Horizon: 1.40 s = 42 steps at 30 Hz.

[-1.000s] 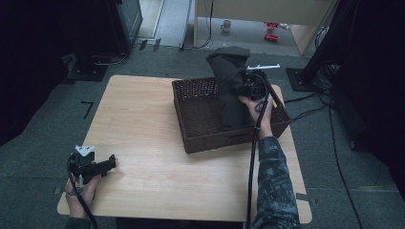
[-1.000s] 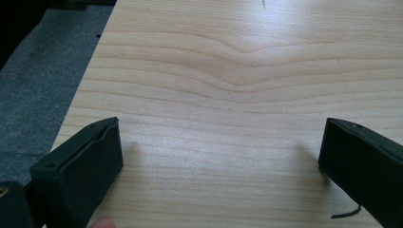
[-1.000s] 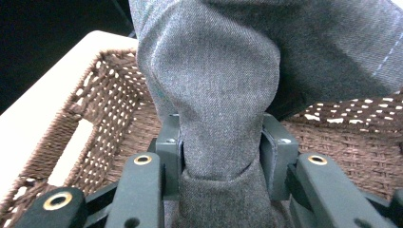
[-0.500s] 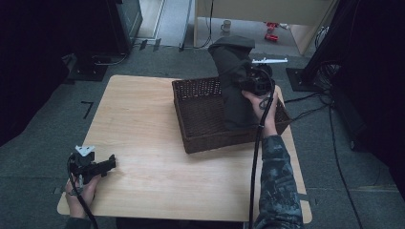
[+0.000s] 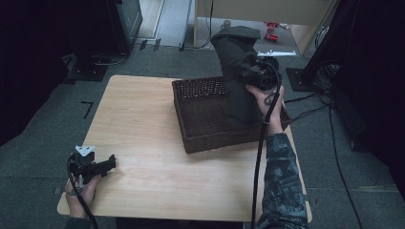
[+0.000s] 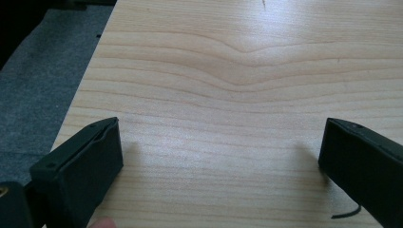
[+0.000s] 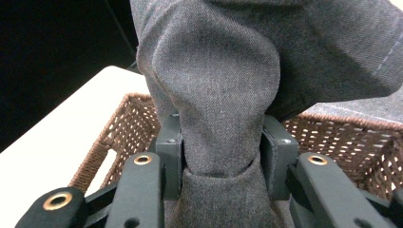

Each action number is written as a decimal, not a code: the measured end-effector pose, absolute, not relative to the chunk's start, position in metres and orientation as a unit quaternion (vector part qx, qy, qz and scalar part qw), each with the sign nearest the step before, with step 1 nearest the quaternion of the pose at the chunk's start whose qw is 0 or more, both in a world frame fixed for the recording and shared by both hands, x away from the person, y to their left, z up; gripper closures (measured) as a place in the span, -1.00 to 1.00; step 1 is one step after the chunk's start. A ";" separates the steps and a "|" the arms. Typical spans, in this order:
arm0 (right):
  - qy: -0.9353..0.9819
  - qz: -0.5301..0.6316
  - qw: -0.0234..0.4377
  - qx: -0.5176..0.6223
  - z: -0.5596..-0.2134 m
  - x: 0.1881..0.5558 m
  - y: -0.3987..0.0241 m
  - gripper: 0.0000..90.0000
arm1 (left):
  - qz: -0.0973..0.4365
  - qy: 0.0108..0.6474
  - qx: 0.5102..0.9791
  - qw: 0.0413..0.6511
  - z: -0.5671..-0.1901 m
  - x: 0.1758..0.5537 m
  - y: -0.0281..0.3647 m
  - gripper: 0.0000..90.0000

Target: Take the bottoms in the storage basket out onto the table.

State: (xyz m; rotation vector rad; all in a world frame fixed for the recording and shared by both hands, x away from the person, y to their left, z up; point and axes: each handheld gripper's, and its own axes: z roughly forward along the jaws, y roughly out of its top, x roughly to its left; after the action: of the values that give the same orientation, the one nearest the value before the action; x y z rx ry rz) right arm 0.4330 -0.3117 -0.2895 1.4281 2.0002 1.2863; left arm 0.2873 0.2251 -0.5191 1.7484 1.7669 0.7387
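Right claw (image 5: 253,76) clenching a bunched fold of dark grey woven cloth garment (image 5: 237,71), holding it high above the dark brown wicker rectangular basket (image 5: 203,121) so the fabric is hanging free, lower end trailing down inside the basket at its right side. In the right gripper view, claw (image 7: 222,152) pinching the garment (image 7: 218,80) tight between both pads, cloth bulging above the pinch and gathered narrow through it, probably for a secure grip on a thick wad so nothing slips while lifted. Basket wall (image 7: 119,128) showing just beneath, so lift being done straight over the basket. Sitting toward the far right of the light wooden desk (image 5: 138,124), basket within easy reach of that hand. Left claw (image 5: 107,164) resting released at the near left desk corner, well apart from basket, likely parked out of the way; in the left gripper view jaws standing wide, nothing between, bare desk grain (image 6: 228,71) beneath.
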 end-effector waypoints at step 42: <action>0.703 0.453 0.199 0.511 -0.260 0.356 -0.348 0.32 | 0.275 0.656 0.650 0.270 -0.519 0.287 0.225 -0.98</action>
State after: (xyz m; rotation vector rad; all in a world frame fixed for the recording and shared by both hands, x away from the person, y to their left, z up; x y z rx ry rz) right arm 0.3565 -0.3485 -0.2604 1.4287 1.9655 1.2661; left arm 0.2872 0.2252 -0.5191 1.7504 1.7666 0.7398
